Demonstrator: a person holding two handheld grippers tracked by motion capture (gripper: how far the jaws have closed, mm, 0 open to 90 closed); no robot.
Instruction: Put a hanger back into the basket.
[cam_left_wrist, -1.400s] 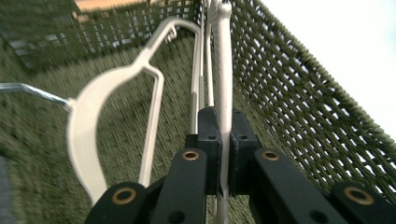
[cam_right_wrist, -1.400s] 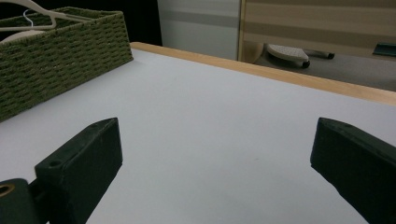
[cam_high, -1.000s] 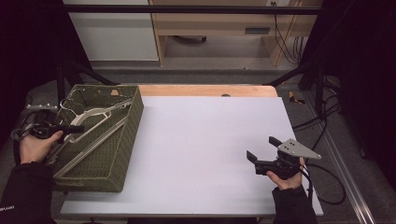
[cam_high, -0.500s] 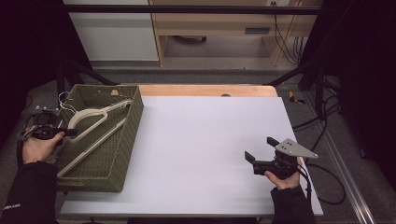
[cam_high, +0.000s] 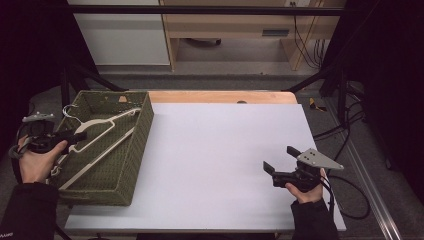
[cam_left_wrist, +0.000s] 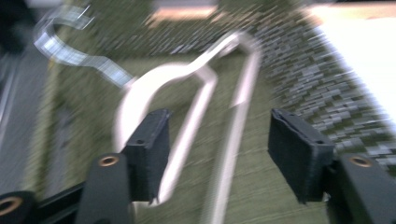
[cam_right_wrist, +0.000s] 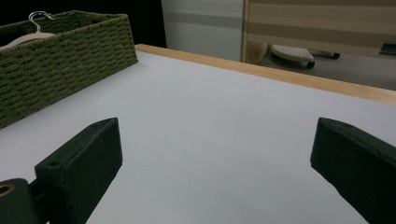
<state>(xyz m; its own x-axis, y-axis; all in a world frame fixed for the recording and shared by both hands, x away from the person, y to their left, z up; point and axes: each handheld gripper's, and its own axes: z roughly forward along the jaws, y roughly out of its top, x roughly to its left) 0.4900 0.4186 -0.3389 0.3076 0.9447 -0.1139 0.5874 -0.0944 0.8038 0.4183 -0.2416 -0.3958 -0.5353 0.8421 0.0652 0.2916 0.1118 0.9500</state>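
Left gripper (cam_high: 75, 136) sat at the near-left rim of the green woven basket (cam_high: 137, 145), held in the person's left hand (cam_high: 35, 160). Its jaws had just been opening and stood apart; in the left gripper view (cam_left_wrist: 217, 149) the pale hanger (cam_left_wrist: 187, 107) passed between them, blurred, and the pads did not press on it. That hanger (cam_high: 97, 137) lay inside the basket, its metal hook (cam_high: 67, 111) poking over the far-left rim and its long bar running toward the near-left corner. Beyond the basket spread the white table (cam_high: 215, 150), with a wooden strip (cam_high: 225, 96) along its far edge. Well apart, near the table's right edge, the right gripper (cam_high: 280, 167) rested low over the bare surface in the right hand (cam_high: 307, 190), its 2 jaws spread wide with nothing between them (cam_right_wrist: 215, 154).
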